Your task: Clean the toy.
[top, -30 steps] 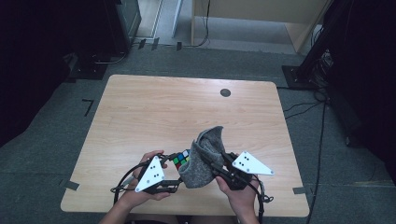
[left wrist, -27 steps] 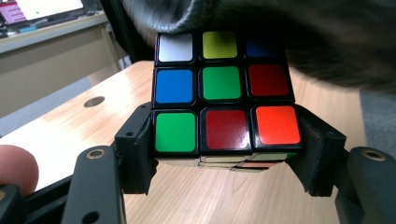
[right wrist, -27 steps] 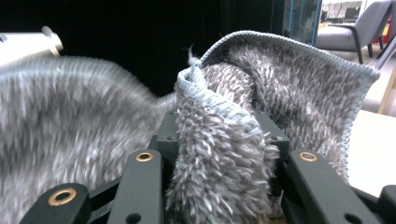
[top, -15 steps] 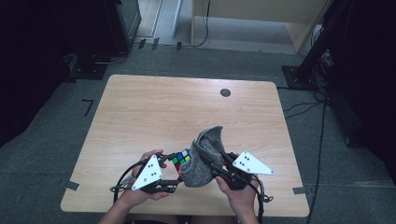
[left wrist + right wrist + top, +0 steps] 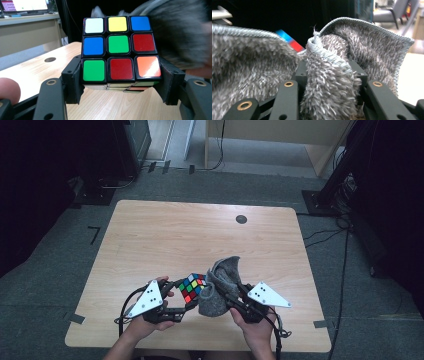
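Multicoloured puzzle cube [image 5: 121, 48], fuzzy grey cloth [image 5: 329, 82].

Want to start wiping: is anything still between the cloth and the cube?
Nothing visible. The left gripper clamps the puzzle cube, the right gripper grips the grey cloth, and the cloth already lies against the cube's side.

high view: above, looking down, far | gripper views: close along tongs | shared: cube [image 5: 120, 48], cloth [image 5: 329, 82]

Both tools near the table's front edge — left tool [image 5: 192, 292] clamped, right tool [image 5: 222, 292] gripping
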### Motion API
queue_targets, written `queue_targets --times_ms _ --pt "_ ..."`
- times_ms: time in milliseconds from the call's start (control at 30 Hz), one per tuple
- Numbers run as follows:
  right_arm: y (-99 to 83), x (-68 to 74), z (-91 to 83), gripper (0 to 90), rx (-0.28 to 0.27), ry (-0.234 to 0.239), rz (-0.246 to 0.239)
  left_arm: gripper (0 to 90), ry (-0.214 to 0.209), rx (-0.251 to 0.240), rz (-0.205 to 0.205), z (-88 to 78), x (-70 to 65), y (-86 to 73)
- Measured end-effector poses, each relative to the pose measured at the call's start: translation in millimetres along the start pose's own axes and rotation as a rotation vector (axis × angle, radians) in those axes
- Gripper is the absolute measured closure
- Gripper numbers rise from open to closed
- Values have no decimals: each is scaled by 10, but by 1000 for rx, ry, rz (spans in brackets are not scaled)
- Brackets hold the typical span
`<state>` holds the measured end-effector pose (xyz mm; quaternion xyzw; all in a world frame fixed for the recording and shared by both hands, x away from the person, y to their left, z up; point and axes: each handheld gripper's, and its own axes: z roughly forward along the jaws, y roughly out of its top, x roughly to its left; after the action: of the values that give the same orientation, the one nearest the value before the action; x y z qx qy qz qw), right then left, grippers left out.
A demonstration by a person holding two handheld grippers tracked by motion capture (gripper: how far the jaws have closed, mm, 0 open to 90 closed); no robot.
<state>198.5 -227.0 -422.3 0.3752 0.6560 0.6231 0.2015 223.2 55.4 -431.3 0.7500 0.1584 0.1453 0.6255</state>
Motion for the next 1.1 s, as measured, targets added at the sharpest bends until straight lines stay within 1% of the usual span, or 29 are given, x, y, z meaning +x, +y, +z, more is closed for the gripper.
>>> queue_targets --times_ms 67,100,167,200,300,367,433,500,567,600,633,667,733,800,867,933,967,1000,1033,1100 --pt "10 45 4 619 -12 13 -3 342 -6 2 1 9 -16 0" --pt "-1 56 17 619 -8 14 -8 342 3 8 9 9 -24 5" --pt "-40 40 39 619 -1 13 4 342 13 11 21 -2 -27 16" --pt "-57 20 49 619 11 10 10 342 12 1 13 -14 -22 19" --pt "-109 -29 82 619 56 -31 20 342 0 -54 -39 -61 26 49" --pt "-143 -44 100 619 64 -32 53 342 -6 -78 -68 -87 54 63" --pt "-166 -31 125 618 64 5 83 342 -10 -91 -89 -95 69 59" --pt "-183 26 164 618 71 47 71 342 3 -94 -102 -80 73 48" --pt "-204 108 205 617 83 97 46 342 4 -104 -123 -70 84 33" --pt "-214 150 226 619 92 108 28 342 5 -111 -133 -72 89 28" --pt "-226 186 242 620 103 108 16 342 11 -113 -135 -79 96 28" --pt "-236 206 257 619 112 114 11 342 21 -112 -134 -87 99 34" --pt "-254 218 278 619 122 142 14 342 40 -113 -132 -109 106 50" --pt "-252 228 288 619 119 155 2 342 46 -120 -133 -133 113 61" --pt "-212 231 261 620 95 128 -22 342 45 -118 -131 -146 114 68" --pt "-160 198 207 620 50 96 -1 342 45 -115 -125 -147 110 71" --pt "-145 174 185 620 27 89 21 342 42 -112 -124 -143 108 71" --pt "-140 156 172 620 17 94 40 342 41 -113 -124 -136 106 71" --pt "-145 150 173 620 21 98 45 342 41 -111 -125 -129 104 71" --pt "-180 159 206 621 47 118 37 342 40 -111 -129 -119 105 68"
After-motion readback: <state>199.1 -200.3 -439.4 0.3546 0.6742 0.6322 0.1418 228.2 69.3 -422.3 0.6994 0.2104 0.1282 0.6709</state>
